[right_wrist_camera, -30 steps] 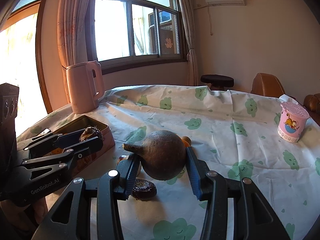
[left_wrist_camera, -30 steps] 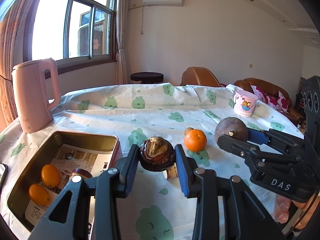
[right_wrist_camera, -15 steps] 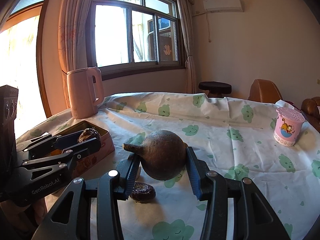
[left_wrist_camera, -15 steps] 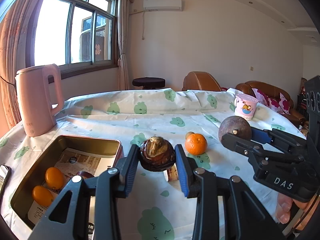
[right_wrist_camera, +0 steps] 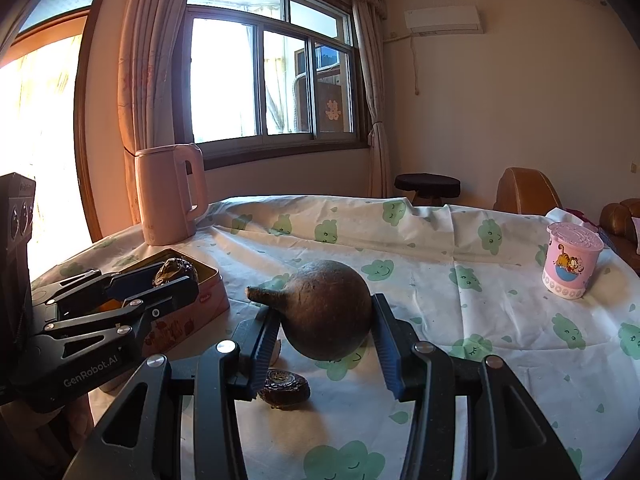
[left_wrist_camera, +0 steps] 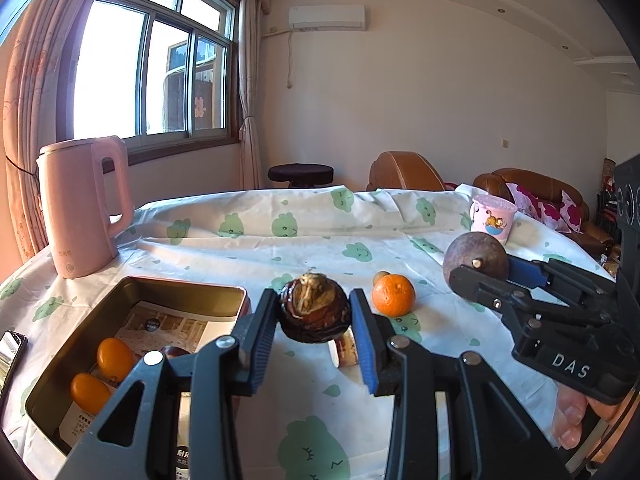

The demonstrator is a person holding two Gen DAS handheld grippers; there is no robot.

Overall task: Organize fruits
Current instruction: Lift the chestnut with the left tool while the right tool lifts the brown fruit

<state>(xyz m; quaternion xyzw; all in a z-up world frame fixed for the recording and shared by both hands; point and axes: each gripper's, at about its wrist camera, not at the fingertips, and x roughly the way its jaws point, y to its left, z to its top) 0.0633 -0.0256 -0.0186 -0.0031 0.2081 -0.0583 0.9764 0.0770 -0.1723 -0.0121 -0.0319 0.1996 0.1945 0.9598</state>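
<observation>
My left gripper (left_wrist_camera: 314, 320) is shut on a dark brown water chestnut (left_wrist_camera: 314, 307), held above the cloth just right of the open metal tin (left_wrist_camera: 132, 283). Two small orange fruits (left_wrist_camera: 115, 358) and a dark fruit (left_wrist_camera: 176, 352) lie in the tin. A mandarin (left_wrist_camera: 393, 295) sits on the cloth beyond, with a small brown fruit (left_wrist_camera: 381, 276) behind it. My right gripper (right_wrist_camera: 326, 328) is shut on a large round brown fruit (right_wrist_camera: 326, 310) with a stub stem. Under it on the cloth lies another dark chestnut (right_wrist_camera: 286, 388). The left gripper (right_wrist_camera: 160, 280) shows beside the tin (right_wrist_camera: 208, 300).
A pink kettle (left_wrist_camera: 82, 208) stands behind the tin at the table's left. A pink cartoon cup (right_wrist_camera: 572, 260) stands at the far right. A phone (left_wrist_camera: 10, 354) lies at the left edge. A pale cut piece (left_wrist_camera: 346, 350) lies under the left gripper. Sofas and a stool stand beyond the table.
Both views have tipped slightly upward, so the table sits lower in frame. Each gripper still holds its fruit, and nothing on the table has moved.
</observation>
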